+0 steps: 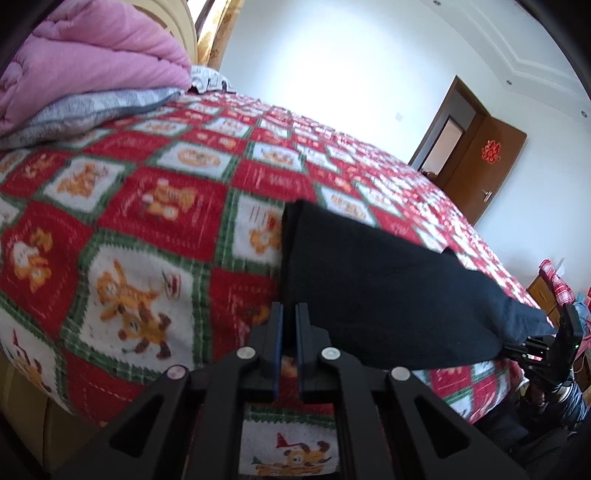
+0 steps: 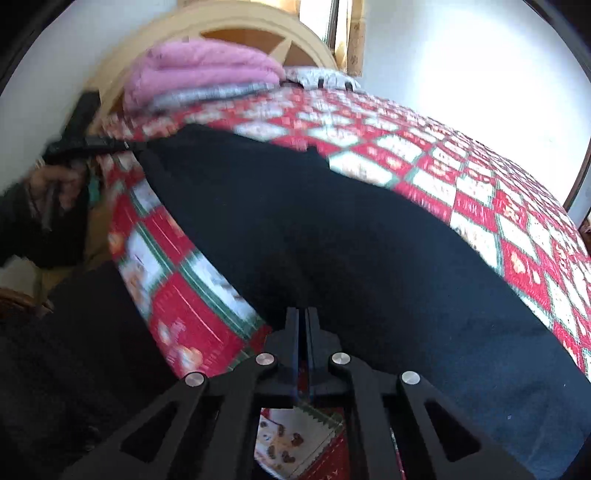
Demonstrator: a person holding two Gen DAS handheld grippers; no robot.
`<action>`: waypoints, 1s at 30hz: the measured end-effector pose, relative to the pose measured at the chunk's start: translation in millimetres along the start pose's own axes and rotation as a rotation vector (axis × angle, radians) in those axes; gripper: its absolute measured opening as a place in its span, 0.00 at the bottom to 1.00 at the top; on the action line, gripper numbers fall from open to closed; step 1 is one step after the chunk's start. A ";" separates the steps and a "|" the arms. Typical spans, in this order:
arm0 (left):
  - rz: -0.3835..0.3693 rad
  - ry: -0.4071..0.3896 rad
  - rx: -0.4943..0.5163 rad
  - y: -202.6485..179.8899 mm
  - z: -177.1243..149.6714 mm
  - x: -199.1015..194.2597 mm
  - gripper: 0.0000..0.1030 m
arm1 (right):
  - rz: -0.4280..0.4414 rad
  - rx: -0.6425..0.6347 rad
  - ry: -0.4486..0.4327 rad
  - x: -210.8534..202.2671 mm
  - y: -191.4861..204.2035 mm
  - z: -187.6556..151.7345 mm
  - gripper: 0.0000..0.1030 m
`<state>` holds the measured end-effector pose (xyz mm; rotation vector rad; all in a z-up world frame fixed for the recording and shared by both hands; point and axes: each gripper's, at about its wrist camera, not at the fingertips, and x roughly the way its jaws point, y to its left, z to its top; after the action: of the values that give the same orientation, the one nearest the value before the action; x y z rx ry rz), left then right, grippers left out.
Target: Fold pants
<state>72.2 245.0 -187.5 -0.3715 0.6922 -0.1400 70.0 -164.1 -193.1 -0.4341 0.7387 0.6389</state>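
Note:
Black pants (image 1: 388, 280) lie flat along the near edge of a bed with a red, white and green cartoon quilt (image 1: 155, 206). My left gripper (image 1: 289, 308) sits at the pants' left end, jaws nearly together with a narrow gap, fingertips at the hem edge; whether cloth is pinched is hidden. My right gripper (image 2: 304, 314) is at the near edge of the pants (image 2: 332, 236), jaws almost closed on the dark cloth edge. The right gripper shows in the left wrist view (image 1: 546, 343) at the pants' far end, and the left gripper shows in the right wrist view (image 2: 85, 144).
A folded pink duvet (image 1: 85, 62) on a grey one (image 1: 92, 110) lies at the bed's head by a wooden headboard (image 2: 236, 26). A brown door (image 1: 480, 166) stands open at the far wall. A person's dark-clothed legs (image 2: 66, 369) are beside the bed.

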 end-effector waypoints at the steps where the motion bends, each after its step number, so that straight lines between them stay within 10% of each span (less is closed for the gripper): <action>1: 0.000 -0.001 -0.003 1.3 -1.2 0.4 0.10 | -0.012 -0.001 0.004 6.6 0.7 -2.6 0.03; 4: 0.003 -0.020 -0.014 7.2 3.5 -8.1 0.15 | -0.017 -0.014 -0.015 5.1 1.9 -3.1 0.11; 7: 0.044 -0.064 -0.011 12.6 9.1 -23.6 0.14 | -0.046 -0.016 -0.017 -8.2 -2.7 2.2 0.46; 16: 0.041 -0.094 0.145 -50.4 24.2 -23.2 0.15 | -0.182 0.296 -0.101 -91.2 -104.4 -24.2 0.46; 25: -0.071 0.040 0.247 -132.3 5.8 44.6 0.35 | -0.595 0.926 -0.220 -222.6 -278.0 -152.3 0.46; 30: -0.086 0.069 0.221 -139.8 -4.7 63.7 0.35 | -0.595 1.073 -0.192 -240.8 -346.9 -194.8 0.46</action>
<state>117.3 98.6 -175.8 -0.1848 0.7210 -0.3093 72.4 -619.2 -97.5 0.3978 0.6249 -0.3093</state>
